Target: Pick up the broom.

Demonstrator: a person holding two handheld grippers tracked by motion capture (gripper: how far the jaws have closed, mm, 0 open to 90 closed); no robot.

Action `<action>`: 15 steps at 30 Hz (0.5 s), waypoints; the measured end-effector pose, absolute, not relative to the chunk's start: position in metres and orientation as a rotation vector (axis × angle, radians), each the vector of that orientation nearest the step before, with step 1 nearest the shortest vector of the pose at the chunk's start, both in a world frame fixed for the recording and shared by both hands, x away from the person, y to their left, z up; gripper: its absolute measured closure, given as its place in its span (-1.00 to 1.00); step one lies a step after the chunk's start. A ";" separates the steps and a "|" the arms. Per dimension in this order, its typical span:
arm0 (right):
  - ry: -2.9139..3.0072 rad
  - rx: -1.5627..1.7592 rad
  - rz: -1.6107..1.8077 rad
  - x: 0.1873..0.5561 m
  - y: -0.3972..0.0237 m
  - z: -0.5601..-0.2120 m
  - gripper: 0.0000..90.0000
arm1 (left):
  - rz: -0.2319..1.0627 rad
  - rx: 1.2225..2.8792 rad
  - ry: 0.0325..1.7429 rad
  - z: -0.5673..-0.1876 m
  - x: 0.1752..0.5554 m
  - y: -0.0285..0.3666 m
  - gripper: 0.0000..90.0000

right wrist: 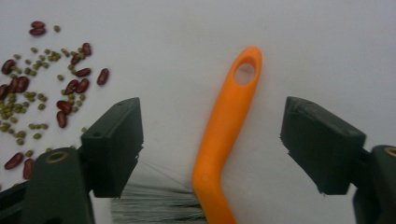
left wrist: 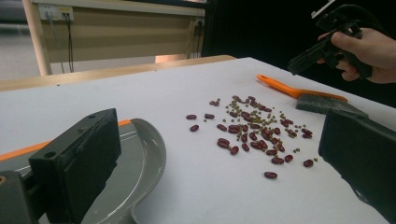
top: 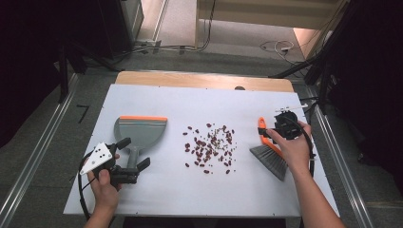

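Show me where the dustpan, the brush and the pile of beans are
dustpan (top: 140, 129): high view, on the grey scoop below its orange lip.
brush (right wrist: 227, 122): right gripper view, on the middle of the orange handle.
pile of beans (top: 211, 146): high view, on the centre of the scatter.

Near the right edge of the white table sheet (top: 157, 190), handle of the orange-handled hand brush with grey bristles (top: 271, 156) partly covered in the high view by the person's right hand (top: 291, 149) and the black two-jaw right gripper (top: 286, 127); jaw spacing there impossible to judge. In the right gripper view, brush bristles (right wrist: 159, 205) cut off by the bottom edge and blurred. In the left gripper view, most of the grey plastic dustpan with an orange lip (left wrist: 135, 168) hidden behind the near jaw of the black left gripper (left wrist: 219, 154) and cropped at the bottom edge. Small green beans (top: 216, 137) among the red kidney beans (top: 202, 154) too small to count from above.
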State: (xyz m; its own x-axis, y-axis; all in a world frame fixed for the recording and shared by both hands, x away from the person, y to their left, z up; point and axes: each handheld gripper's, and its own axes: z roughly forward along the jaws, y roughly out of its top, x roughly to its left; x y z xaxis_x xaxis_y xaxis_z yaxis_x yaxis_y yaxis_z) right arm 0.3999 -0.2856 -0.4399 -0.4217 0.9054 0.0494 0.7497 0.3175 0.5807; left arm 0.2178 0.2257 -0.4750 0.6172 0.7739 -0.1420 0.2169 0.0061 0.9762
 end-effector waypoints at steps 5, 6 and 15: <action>2.275 1.561 0.686 0.408 -0.283 -0.449 -0.28 | 0.528 1.545 0.860 -0.476 0.219 0.225 -1.00; 2.271 1.561 0.663 0.409 -0.282 -0.451 -0.26 | 0.527 1.547 0.858 -0.476 0.219 0.225 -1.00; 2.291 1.660 0.495 0.423 -0.275 -0.463 -0.14 | 0.524 1.544 0.858 -0.476 0.218 0.225 -1.00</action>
State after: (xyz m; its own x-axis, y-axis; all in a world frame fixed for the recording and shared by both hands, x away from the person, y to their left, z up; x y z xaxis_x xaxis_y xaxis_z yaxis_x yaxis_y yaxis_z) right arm 0.4225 -0.2748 -0.4634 -0.3079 0.9513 -0.0167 0.8594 0.2856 0.4242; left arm 0.2185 0.2254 -0.4755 0.6226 0.7688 -0.1463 0.2206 0.0070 0.9753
